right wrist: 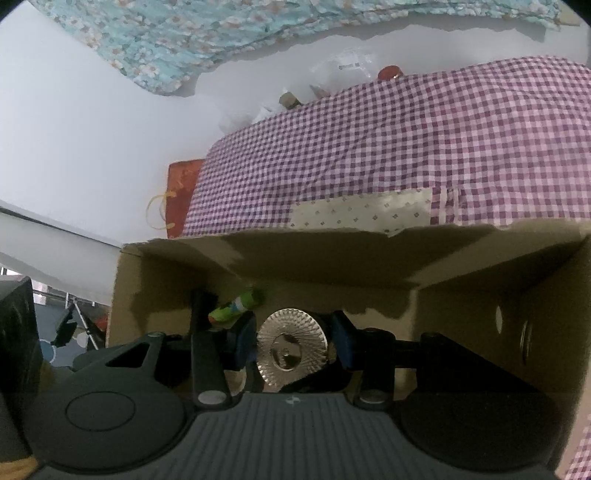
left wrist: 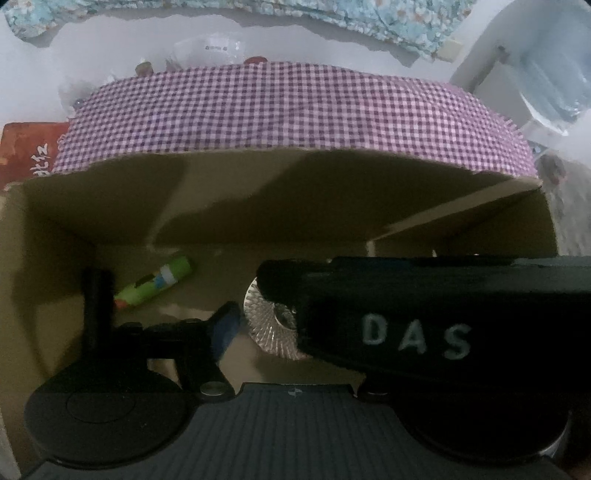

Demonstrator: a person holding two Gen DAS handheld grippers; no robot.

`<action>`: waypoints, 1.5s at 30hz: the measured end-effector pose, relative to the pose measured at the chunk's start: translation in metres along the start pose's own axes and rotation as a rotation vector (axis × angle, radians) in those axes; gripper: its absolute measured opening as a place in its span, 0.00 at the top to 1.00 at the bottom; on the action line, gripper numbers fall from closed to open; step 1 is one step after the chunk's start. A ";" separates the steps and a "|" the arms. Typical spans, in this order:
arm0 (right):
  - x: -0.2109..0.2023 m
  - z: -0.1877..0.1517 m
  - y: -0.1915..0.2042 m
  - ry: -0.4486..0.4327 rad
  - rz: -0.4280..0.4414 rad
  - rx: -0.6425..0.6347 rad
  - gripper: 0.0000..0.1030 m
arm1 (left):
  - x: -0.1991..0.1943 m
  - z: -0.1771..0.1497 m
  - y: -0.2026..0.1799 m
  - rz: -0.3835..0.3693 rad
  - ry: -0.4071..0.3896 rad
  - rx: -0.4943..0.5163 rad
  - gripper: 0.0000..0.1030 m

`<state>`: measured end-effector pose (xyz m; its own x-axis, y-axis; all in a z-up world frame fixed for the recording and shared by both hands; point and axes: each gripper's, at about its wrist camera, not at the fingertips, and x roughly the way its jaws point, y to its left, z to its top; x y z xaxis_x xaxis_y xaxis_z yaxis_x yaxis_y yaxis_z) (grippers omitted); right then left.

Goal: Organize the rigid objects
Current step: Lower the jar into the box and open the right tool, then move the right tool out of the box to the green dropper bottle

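Note:
A brown cardboard box (left wrist: 229, 195) stands open in front of a purple checked cloth. Inside lie a green tube (left wrist: 155, 282) and a round ribbed glass dish (left wrist: 271, 325). In the right wrist view my right gripper (right wrist: 291, 345) is inside the box (right wrist: 332, 266), shut on the glass dish (right wrist: 291, 345), blue pads on both sides. The green tube (right wrist: 236, 306) lies behind it. In the left wrist view only my left gripper's left finger (left wrist: 225, 325) shows; the right gripper's black body (left wrist: 424, 321), marked DAS, covers the rest.
The purple checked cloth (left wrist: 295, 110) covers a surface behind the box. A red bag (right wrist: 183, 192) leans left of it. Clear plastic bags (left wrist: 207, 48) and small jars sit at the back against a white wall. A floral cloth (right wrist: 221, 33) hangs above.

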<state>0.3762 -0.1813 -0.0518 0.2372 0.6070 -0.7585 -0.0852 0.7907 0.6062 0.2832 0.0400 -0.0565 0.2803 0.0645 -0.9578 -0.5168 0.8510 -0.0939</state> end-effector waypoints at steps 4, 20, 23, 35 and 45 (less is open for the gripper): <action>-0.019 -0.004 0.007 -0.047 0.017 -0.005 0.53 | -0.024 -0.007 -0.002 0.009 -0.052 0.022 0.29; -0.169 -0.120 0.012 -0.385 0.226 0.019 0.53 | -0.161 -0.091 0.001 -0.162 -0.338 0.063 0.28; -0.189 -0.144 0.014 -0.424 0.228 0.016 0.53 | -0.171 -0.110 0.000 -0.187 -0.362 0.071 0.28; -0.164 -0.233 0.004 -0.376 0.192 0.113 0.53 | -0.147 -0.216 0.018 -0.088 -0.403 0.124 0.28; -0.100 -0.246 0.033 -0.226 0.092 -0.002 0.53 | -0.095 -0.242 0.012 0.044 -0.410 0.215 0.36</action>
<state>0.1112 -0.1962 -0.0152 0.4389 0.6433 -0.6273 -0.1186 0.7335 0.6693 0.0550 -0.0822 -0.0323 0.5811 0.2668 -0.7689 -0.3679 0.9288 0.0442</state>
